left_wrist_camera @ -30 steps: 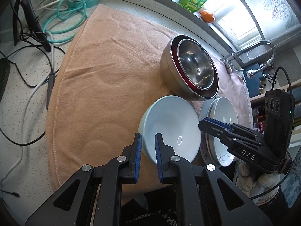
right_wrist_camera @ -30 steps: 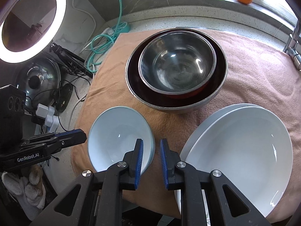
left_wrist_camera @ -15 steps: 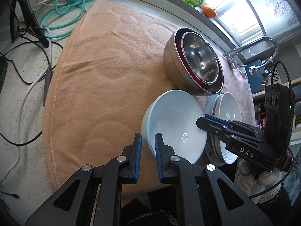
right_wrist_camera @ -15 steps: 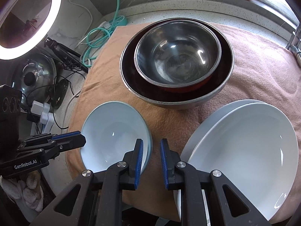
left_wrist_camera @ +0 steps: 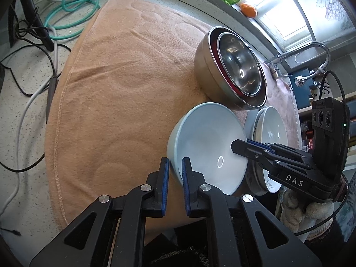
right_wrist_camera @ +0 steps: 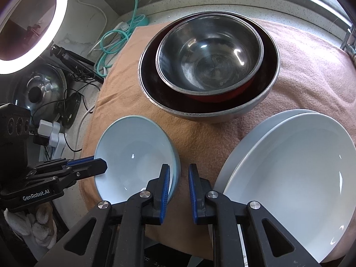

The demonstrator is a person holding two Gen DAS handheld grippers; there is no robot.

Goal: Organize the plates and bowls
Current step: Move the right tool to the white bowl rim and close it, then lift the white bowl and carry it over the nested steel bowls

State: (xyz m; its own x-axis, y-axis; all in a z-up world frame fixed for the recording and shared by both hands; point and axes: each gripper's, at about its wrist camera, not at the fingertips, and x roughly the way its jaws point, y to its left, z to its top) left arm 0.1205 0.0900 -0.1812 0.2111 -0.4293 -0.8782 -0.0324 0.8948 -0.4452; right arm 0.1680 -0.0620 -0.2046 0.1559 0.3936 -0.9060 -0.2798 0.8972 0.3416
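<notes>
A pale blue bowl (left_wrist_camera: 207, 138) (right_wrist_camera: 131, 151) sits tilted on the peach towel (left_wrist_camera: 122, 89), and both grippers are at its rim. My left gripper (left_wrist_camera: 175, 166) (right_wrist_camera: 101, 165) is shut on the bowl's left rim. My right gripper (right_wrist_camera: 179, 171) (left_wrist_camera: 239, 145) straddles the opposite rim. Its jaws are closing: one pad is inside the bowl, and a thin gap shows at the outer pad. Behind the bowl stand nested steel bowls (left_wrist_camera: 235, 66) (right_wrist_camera: 209, 62), with a red one between them. Stacked white plates (right_wrist_camera: 289, 166) (left_wrist_camera: 271, 124) lie to the right.
Cables and a teal hose (left_wrist_camera: 73, 6) lie on the speckled counter left of the towel. A ring light (right_wrist_camera: 29, 22) and a pot lid (right_wrist_camera: 37, 89) are further left. A tap (left_wrist_camera: 307, 49) and an orange (left_wrist_camera: 248, 10) are near the window.
The right gripper's fingers have narrowed a little around the bowl's rim. In the left wrist view the bowl's rim now sits squarely between the left fingers. Both hands have hardly shifted.
</notes>
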